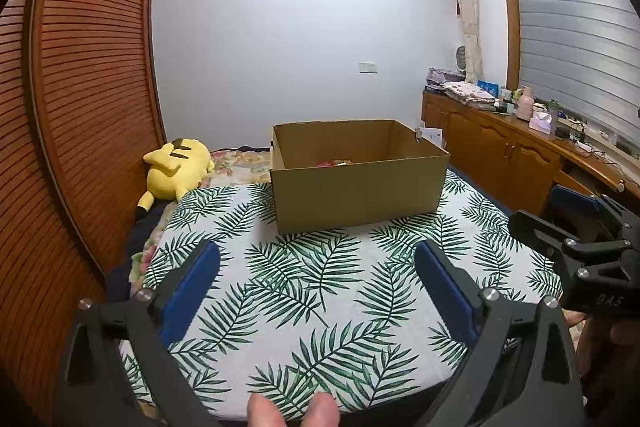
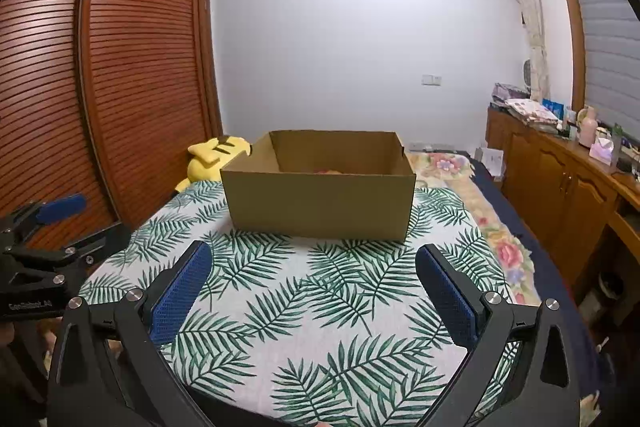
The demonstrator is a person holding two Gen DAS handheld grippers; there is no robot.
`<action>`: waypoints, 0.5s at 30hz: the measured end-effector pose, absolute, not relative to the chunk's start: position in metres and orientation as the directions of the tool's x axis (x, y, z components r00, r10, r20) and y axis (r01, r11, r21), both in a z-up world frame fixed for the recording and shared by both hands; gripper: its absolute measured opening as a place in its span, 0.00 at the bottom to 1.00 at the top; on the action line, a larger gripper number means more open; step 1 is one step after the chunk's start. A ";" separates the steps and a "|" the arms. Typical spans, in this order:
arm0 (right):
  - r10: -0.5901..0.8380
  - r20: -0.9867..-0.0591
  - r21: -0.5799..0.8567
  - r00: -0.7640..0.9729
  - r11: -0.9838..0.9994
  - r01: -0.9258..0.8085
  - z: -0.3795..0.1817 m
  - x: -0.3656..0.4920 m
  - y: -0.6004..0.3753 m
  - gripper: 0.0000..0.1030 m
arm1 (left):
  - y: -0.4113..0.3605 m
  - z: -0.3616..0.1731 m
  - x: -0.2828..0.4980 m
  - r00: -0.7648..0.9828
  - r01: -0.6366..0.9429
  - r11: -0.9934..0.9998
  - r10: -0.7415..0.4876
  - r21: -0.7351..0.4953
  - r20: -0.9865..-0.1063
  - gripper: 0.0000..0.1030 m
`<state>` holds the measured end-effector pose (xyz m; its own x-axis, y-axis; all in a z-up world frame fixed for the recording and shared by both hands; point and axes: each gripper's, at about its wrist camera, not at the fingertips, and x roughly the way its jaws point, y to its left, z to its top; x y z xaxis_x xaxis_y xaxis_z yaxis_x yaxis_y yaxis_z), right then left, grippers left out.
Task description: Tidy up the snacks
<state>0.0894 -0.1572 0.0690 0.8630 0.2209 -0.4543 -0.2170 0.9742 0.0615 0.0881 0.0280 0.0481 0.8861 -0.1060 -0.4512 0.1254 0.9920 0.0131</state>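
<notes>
Looking from the left wrist, the left gripper [image 1: 316,263] has its jaws spread with nothing between them, and one box [image 1: 356,183] sits ahead on the leaf cloth [image 1: 320,299], a glimpse of pink snacks [image 1: 334,162] inside, too hidden to count. From the right wrist, the right gripper [image 2: 312,267] is likewise spread and empty before that box [image 2: 320,203]; the snacks look like light, crinkly packets, best pinched at an edge.

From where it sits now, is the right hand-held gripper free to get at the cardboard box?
Probably yes. The right hand-held gripper is open and empty, and only bare leaf-print cloth lies between it and the cardboard box. It would need to move forward first.
</notes>
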 end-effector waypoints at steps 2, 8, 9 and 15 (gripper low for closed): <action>0.218 -0.452 0.063 0.865 0.975 -0.212 0.068 0.088 -0.157 1.00 | 0.030 0.047 0.086 0.889 0.115 0.993 -0.100 0.006 -0.446 0.96; 0.206 -0.452 0.049 0.868 0.977 -0.207 0.066 0.084 -0.155 1.00 | 0.033 0.043 0.079 0.892 0.088 0.996 -0.073 0.014 -0.445 0.96; 0.204 -0.452 0.046 0.869 0.978 -0.205 0.066 0.083 -0.155 1.00 | 0.033 0.041 0.079 0.892 0.080 0.997 -0.063 0.018 -0.448 0.96; 0.194 -0.450 0.047 0.872 0.980 -0.194 0.064 0.080 -0.155 1.00 | 0.038 0.037 0.074 0.895 0.071 0.998 -0.063 0.001 -0.441 0.96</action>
